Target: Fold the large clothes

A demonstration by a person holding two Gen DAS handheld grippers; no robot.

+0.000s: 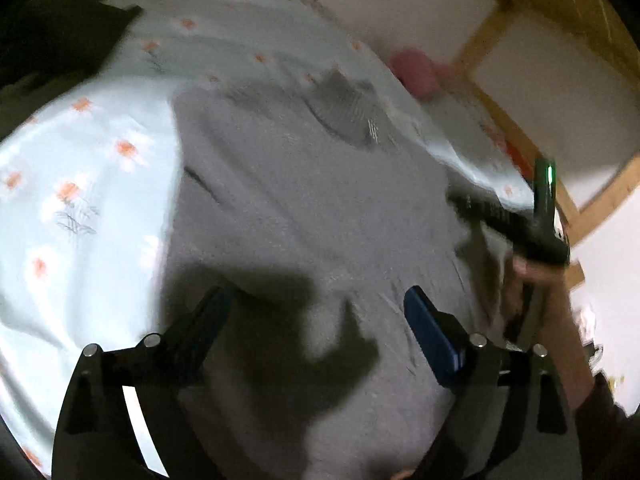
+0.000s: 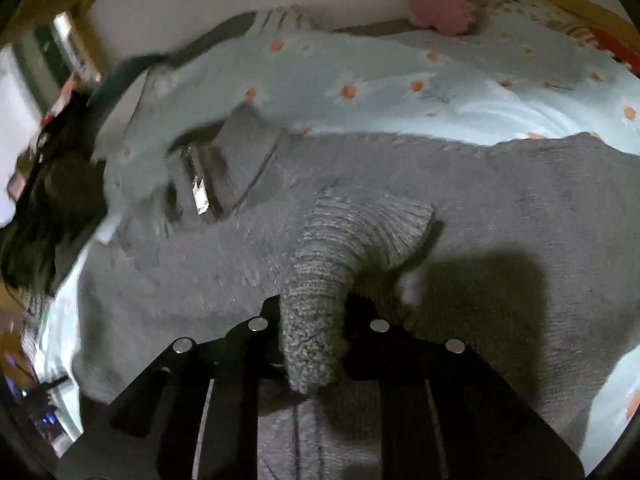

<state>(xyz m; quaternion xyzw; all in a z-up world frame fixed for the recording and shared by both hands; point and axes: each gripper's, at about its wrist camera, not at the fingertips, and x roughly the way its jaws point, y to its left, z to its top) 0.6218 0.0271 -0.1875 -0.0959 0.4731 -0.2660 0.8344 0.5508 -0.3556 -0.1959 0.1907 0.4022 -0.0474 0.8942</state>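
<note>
A grey knitted sweater [image 1: 304, 200] lies spread flat on a bed covered by a pale blue sheet [image 1: 80, 168] printed with orange-centred daisies. In the left wrist view its long axis runs from the near edge of the frame up toward the ribbed collar [image 1: 348, 116], which points away from the camera toward the white wall. In the right wrist view the same sweater [image 2: 520, 200] stretches across the frame, collar and white label [image 2: 201, 196] at the left and the body running off to the right.

The left gripper [image 1: 316, 312] hovers over the lower body of the sweater with its two fingers spread wide and nothing between them; its shadow falls on the knit just below. The fabric lies directly beneath and ahead of it.

The right gripper [image 2: 314, 312] is clenched on the sleeve [image 2: 320, 280], whose ribbed cuff [image 2: 372, 224] rises from between the fingers and bends over to the right, above the sweater's body. In the left wrist view this right gripper [image 1: 472, 208] sits at the sweater's right edge, blurred.

A pink soft toy [image 2: 444, 4] rests near the wooden bed frame [image 1: 516, 128].
</note>
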